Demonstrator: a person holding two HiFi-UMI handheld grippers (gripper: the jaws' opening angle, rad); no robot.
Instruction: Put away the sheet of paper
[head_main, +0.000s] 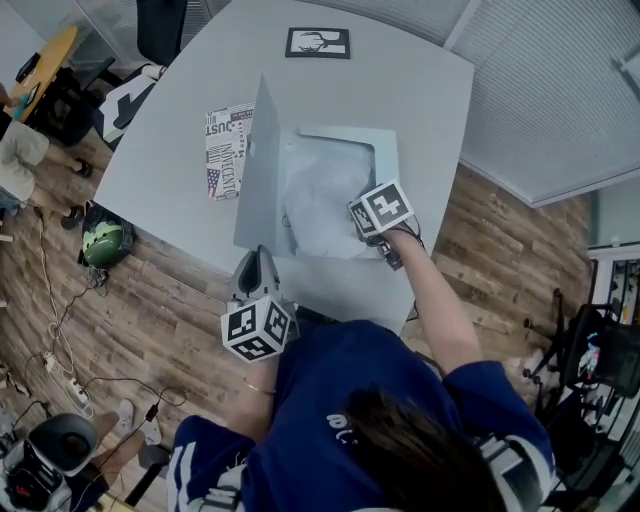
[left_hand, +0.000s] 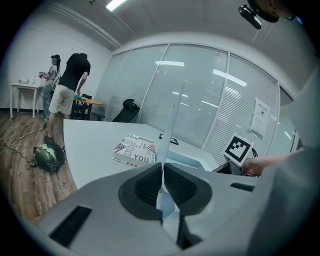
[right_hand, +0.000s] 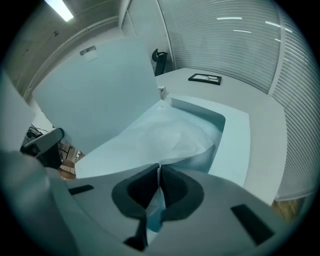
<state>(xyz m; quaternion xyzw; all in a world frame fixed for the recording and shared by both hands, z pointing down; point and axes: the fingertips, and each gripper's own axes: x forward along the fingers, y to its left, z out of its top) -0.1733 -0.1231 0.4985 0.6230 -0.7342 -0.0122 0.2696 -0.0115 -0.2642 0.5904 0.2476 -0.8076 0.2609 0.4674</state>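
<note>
A pale blue folder (head_main: 385, 150) lies open on the grey table (head_main: 420, 90). Its cover (head_main: 255, 170) stands upright, and my left gripper (head_main: 258, 255) is shut on the cover's near edge (left_hand: 162, 172), which shows edge-on between the pads. The white sheet of paper (head_main: 320, 205) rests, slightly buckled, inside the folder. My right gripper (head_main: 352, 226) points steeply down and is shut on the sheet's near edge (right_hand: 159, 167). In the right gripper view the sheet (right_hand: 165, 137) spreads over the folder's inner side, with the raised cover (right_hand: 100, 95) to the left.
A booklet with flag print (head_main: 228, 150) lies left of the folder. A black framed picture (head_main: 318, 43) sits at the table's far side. A green helmet (head_main: 103, 243) and cables lie on the wooden floor. Two people stand far off (left_hand: 70, 85).
</note>
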